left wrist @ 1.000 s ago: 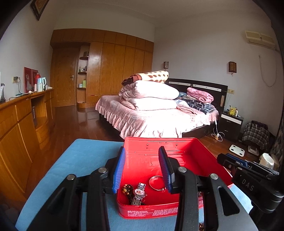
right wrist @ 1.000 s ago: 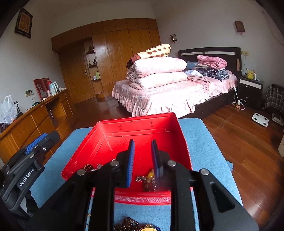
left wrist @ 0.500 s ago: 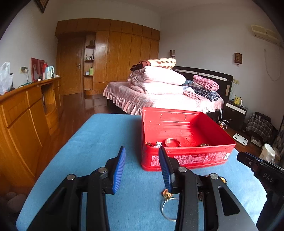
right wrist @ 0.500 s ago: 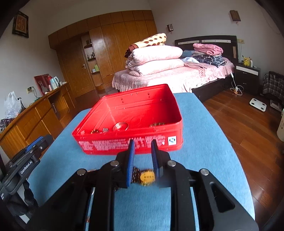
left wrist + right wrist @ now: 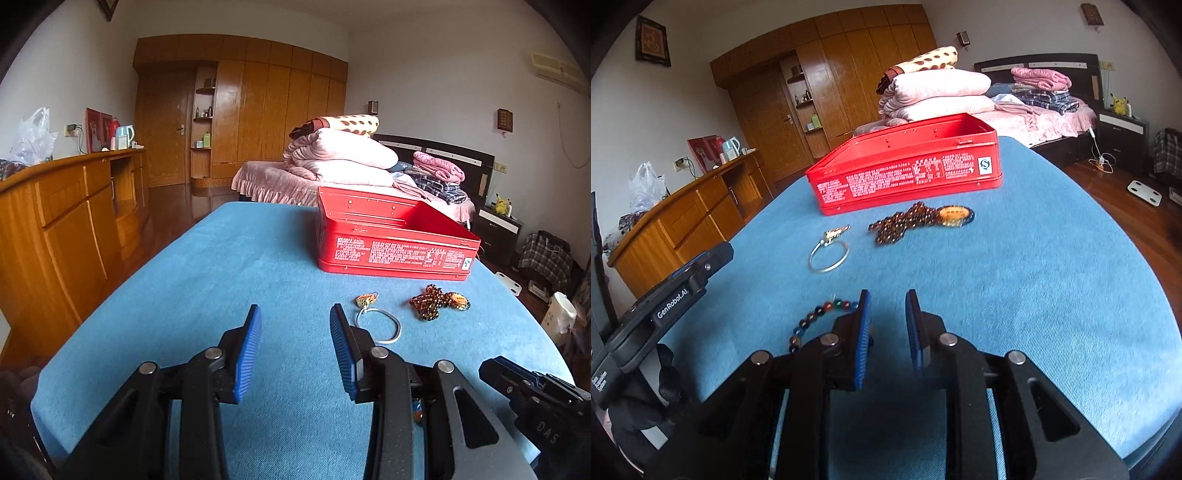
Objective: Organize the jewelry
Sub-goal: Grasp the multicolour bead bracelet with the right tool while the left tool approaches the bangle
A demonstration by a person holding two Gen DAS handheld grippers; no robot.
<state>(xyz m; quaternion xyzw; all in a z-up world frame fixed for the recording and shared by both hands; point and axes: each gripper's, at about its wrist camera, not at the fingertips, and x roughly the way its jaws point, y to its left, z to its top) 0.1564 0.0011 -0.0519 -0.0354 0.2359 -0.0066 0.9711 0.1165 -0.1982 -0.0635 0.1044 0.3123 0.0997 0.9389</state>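
Note:
A red tin box (image 5: 395, 236) (image 5: 905, 168) stands open on the blue table (image 5: 229, 280) (image 5: 1034, 266). In front of it lie a silver bangle with a gold charm (image 5: 380, 325) (image 5: 829, 251) and a brown bead necklace with an orange pendant (image 5: 437, 301) (image 5: 916, 219). A multicoloured bead bracelet (image 5: 816, 317) lies just left of my right gripper (image 5: 886, 328), which is open and empty. My left gripper (image 5: 295, 343) is open and empty, low over the table near the front edge, left of the bangle.
A wooden sideboard (image 5: 62, 221) runs along the left. A bed with folded bedding (image 5: 343, 162) stands behind the table. The other gripper's body shows at the left in the right wrist view (image 5: 665, 306) and at the lower right in the left wrist view (image 5: 539, 402).
Both grippers have pulled back from the red box toward the table's front edge. The right gripper has let go of the bead necklace, which now lies on the table, and has opened.

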